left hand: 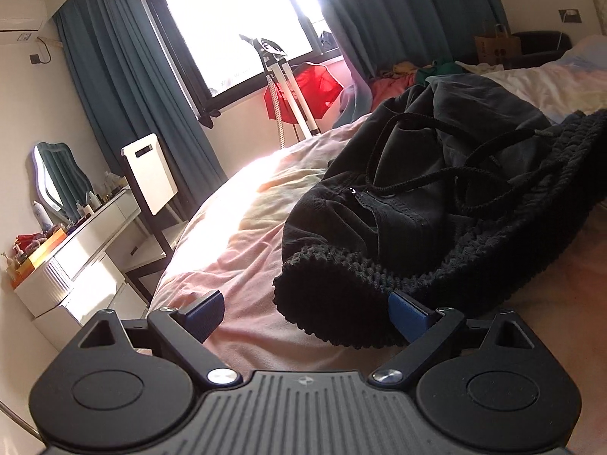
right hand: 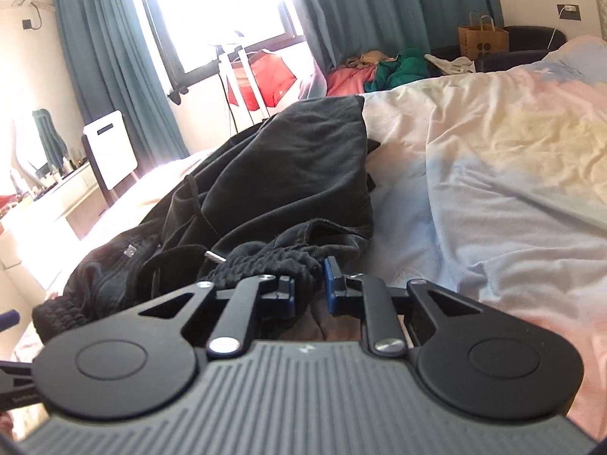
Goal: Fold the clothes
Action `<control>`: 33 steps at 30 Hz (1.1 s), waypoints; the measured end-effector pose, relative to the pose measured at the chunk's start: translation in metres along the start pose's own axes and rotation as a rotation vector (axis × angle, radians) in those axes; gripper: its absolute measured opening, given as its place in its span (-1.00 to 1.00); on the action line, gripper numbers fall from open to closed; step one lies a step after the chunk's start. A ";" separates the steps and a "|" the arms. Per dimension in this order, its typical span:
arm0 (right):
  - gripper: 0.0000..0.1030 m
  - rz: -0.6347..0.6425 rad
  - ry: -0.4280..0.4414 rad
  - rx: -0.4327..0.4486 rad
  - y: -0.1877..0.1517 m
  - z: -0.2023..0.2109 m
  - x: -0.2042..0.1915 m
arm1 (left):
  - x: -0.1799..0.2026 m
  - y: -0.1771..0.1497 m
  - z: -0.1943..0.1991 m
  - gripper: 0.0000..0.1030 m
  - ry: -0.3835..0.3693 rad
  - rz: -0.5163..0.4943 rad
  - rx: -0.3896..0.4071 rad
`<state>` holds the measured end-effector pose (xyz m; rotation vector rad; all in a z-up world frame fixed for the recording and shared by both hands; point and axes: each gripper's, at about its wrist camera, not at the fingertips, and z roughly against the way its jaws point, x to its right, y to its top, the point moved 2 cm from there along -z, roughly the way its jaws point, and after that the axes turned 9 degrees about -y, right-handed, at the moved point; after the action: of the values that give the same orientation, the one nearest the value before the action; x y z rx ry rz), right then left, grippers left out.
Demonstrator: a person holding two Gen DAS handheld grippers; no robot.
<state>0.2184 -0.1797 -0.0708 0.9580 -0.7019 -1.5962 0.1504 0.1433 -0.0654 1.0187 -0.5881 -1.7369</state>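
Two grippers are working on one pair of black pants (left hand: pixel 436 197) that lies in a messy heap on the bed (left hand: pixel 235 273). The bed has a soft pink and yellow cover, and the pants sit near its middle, with the stretchy waistband (left hand: pixel 341 295) closest to the cameras and the long drawstring (left hand: pixel 428 159) looped on top.

The left gripper (left hand: pixel 307 313) is spread wide. Its right finger touches the edge of the waistband, but its left finger rests over bare cover — so it holds nothing yet.

The right gripper (right hand: pixel 309 288) has its fingers pulled close with a bunch of the waistband (right hand: pixel 265 261) squeezed between them. It looks like it has a good pinch on the cloth.

This seems to be the very start of the job — getting hold of the waistband at both ends. Nothing is folded yet.

Next, the left gripper should slide a bit to the right so the waistband sits between both fingers, then close. After that, both grippers can lift and pull apart to make the pants flat. The drawstring could get tangled, so go slowly.
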 end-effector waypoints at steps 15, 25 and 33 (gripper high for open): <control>-0.63 -0.017 -0.056 -0.178 -0.027 -0.029 0.018 | -0.001 0.016 -0.065 0.19 0.091 0.013 -0.038; -0.68 -0.072 -0.005 -0.230 -0.038 -0.031 0.017 | -0.087 0.031 -0.073 -0.77 0.016 0.557 0.018; -0.67 -0.049 0.226 -0.274 -0.051 0.025 -0.074 | -0.220 0.078 -0.057 -0.80 0.086 0.656 0.114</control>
<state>0.1778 -0.0969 -0.0844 0.9381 -0.2969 -1.5490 0.2710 0.3201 0.0441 0.8447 -0.8589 -1.0875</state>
